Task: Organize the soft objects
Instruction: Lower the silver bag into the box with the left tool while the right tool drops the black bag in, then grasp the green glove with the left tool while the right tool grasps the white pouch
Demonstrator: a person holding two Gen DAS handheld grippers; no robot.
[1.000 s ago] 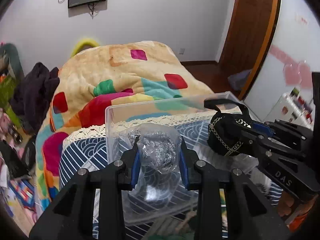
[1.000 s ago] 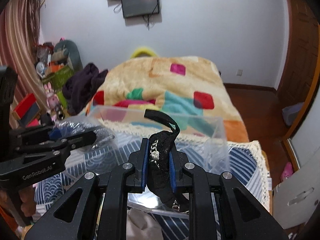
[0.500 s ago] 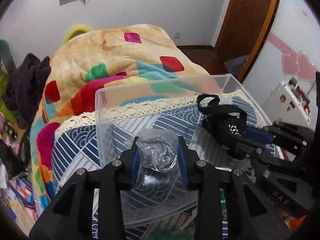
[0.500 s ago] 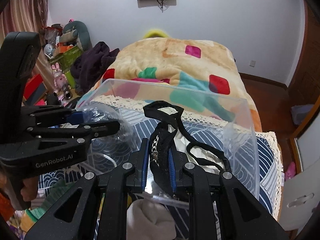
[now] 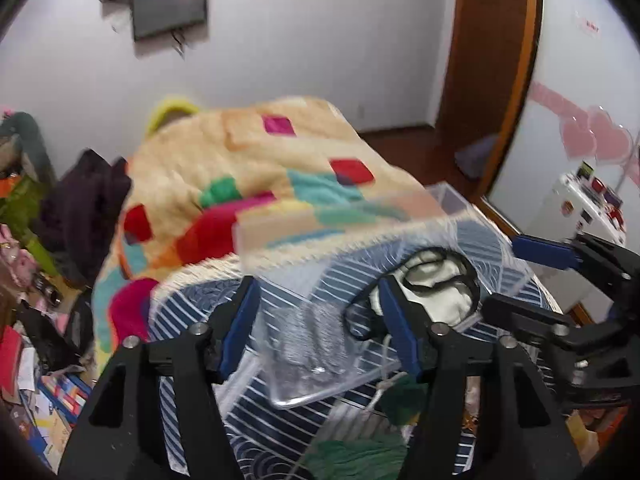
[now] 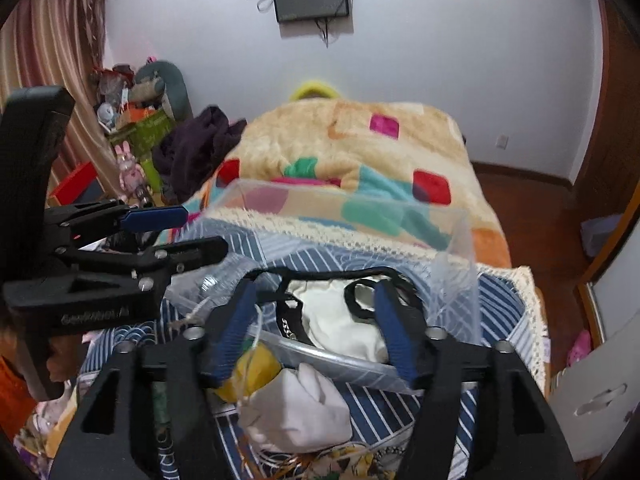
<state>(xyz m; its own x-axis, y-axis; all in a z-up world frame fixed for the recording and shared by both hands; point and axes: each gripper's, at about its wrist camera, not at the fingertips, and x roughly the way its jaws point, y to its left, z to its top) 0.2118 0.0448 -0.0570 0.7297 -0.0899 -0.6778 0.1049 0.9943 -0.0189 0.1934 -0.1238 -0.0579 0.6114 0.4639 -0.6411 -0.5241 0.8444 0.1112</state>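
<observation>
A clear plastic bin sits on a blue striped cloth on the bed. Inside it lie a clear bag with a silver item and a black strappy garment over a cream cloth. My left gripper is open and empty just above the bag. My right gripper is open and empty above the black garment. Each gripper shows in the other's view, the right one and the left one.
A white soft item, a yellow one and green fabric lie in front of the bin. A patchwork blanket covers the bed behind. Clutter lines the left wall; a wooden door stands right.
Both grippers opened and let go. The silver bag and the black garment dropped into the bin, and both grippers pulled back and up slightly.
</observation>
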